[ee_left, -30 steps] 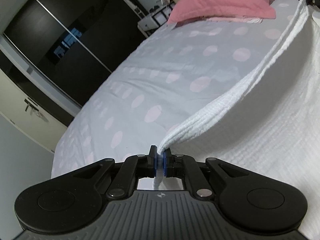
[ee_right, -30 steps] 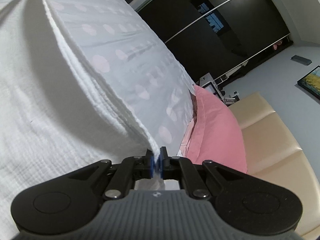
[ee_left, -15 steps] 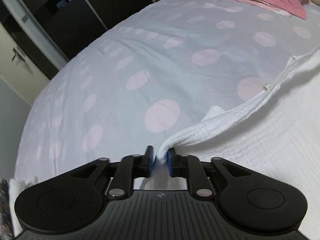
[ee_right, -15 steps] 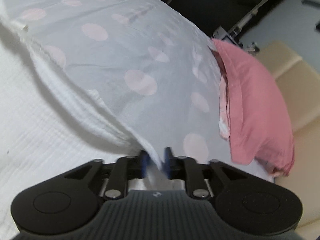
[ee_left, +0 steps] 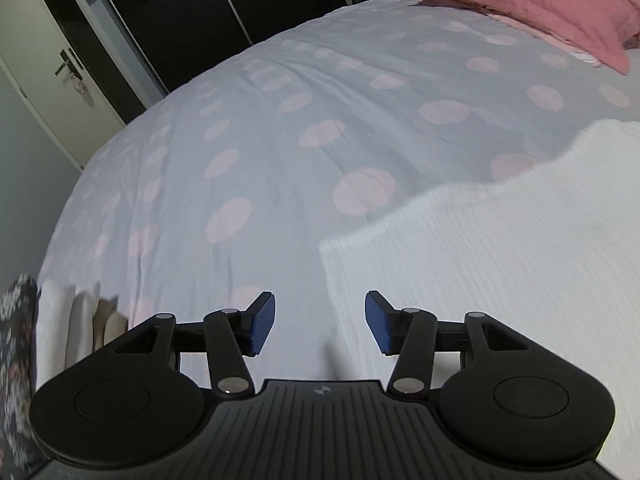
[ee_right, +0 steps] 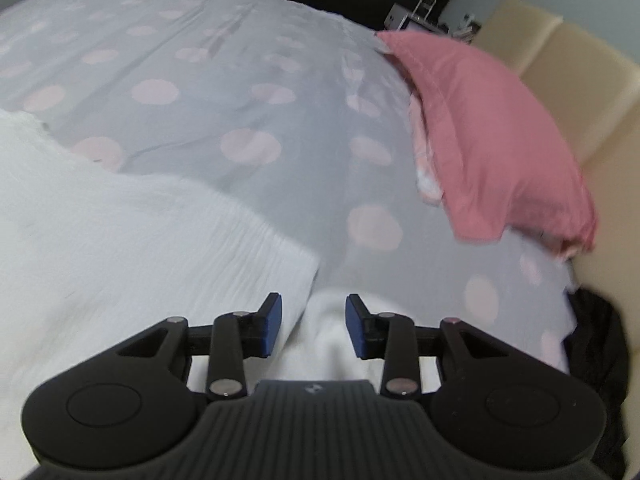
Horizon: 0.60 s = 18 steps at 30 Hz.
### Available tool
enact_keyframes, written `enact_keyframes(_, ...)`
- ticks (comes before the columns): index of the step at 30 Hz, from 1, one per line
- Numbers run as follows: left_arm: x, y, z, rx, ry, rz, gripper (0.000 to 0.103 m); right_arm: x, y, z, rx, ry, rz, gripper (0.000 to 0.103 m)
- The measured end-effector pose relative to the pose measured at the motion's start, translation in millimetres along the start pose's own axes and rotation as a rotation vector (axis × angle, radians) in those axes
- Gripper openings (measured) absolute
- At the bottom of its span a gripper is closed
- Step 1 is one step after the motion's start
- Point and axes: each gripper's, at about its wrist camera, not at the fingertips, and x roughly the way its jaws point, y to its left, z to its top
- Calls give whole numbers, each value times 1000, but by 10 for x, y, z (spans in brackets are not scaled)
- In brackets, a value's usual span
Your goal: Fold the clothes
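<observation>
White textured cotton garment (ee_left: 500, 256) lies flat on the bed, corner edge just ahead and right of the left gripper (ee_left: 320, 322); in the right wrist view the same white cloth (ee_right: 132, 240) spreads ahead-left of the right gripper (ee_right: 313, 326), with a fold of it running under and between the blue pads (ee_right: 273, 322). Left gripper released, jaws wide apart, nothing between them, only sheet below. Right gripper released too, jaws apart, not pinching the cloth. Beneath everything is a grey bedsheet with pale pink polka dots (ee_left: 280, 140), also ahead of the right gripper (ee_right: 240, 92). Pink pillow (ee_left: 532, 4) far ahead-right of the left gripper; same pillow (ee_right: 492, 136) ahead-right of the right gripper, resting against a cream padded headboard (ee_right: 576, 80). Dark glossy sliding wardrobe (ee_left: 180, 8) far ahead-left of the left gripper, cream door with handle (ee_left: 52, 64) beside it. Dark floral fabric (ee_left: 16, 344) and pale folded cloths (ee_left: 76, 320) at the left gripper's near left. Black item (ee_right: 596, 344) at the right gripper's near right. No readable writing; small round logo on each gripper body, illegible.
</observation>
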Motion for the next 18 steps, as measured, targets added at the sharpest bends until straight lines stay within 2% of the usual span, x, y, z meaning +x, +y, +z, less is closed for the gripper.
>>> enact_keyframes(4,-297,-1,-254,1,-2,-22,48,-317,-14,-301,21,6,63,39)
enact_keyframes(9,-648,3,-603,-54,8,-63,53,-625,-162,-700,171,59,155,43)
enact_keyframes(15,-873,36,-1000,-204,48,-144,57,-752,-359,-1115,393,146,244,49)
enact_keyframes(17,-898,69,-1114,-270,57,-170,60,-782,-431,-1217,493,167,283,60)
enact_keyframes(18,-903,91,-1171,-308,58,-185,61,-798,-456,-1263,537,169,310,62)
